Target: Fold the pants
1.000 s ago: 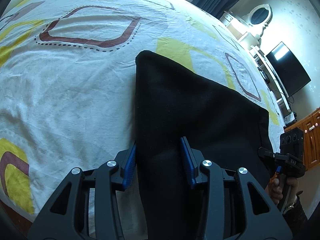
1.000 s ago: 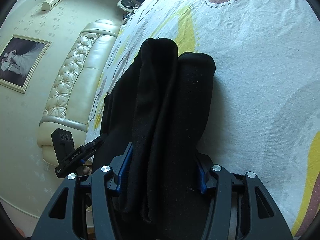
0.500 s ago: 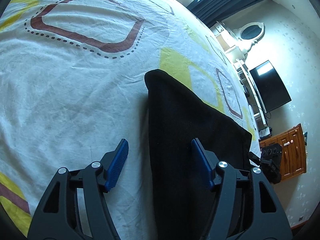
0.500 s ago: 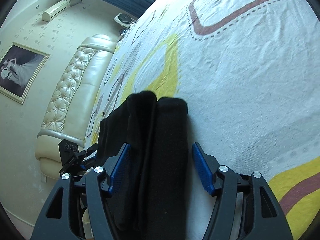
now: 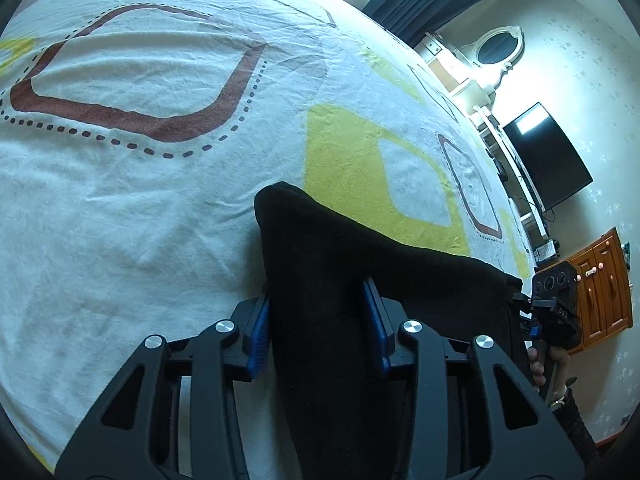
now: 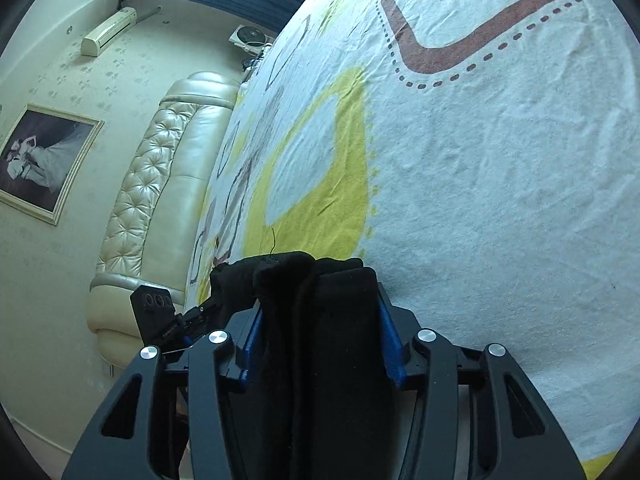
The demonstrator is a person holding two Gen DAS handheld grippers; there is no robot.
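Now black pants — long axis stretched between both claws

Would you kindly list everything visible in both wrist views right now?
pants: one, black, on the bed, clamped at both ends
bedsheet: one, white with yellow and brown shapes
headboard: one, cream, tufted
framed picture: one, on the wall
television: one, black
oval mirror: one, white-framed
cabinet: one, orange wood
left hand-held gripper: black, blue pads, just closed on the pants
right hand-held gripper: same, likewise
hand: one, on the right handle
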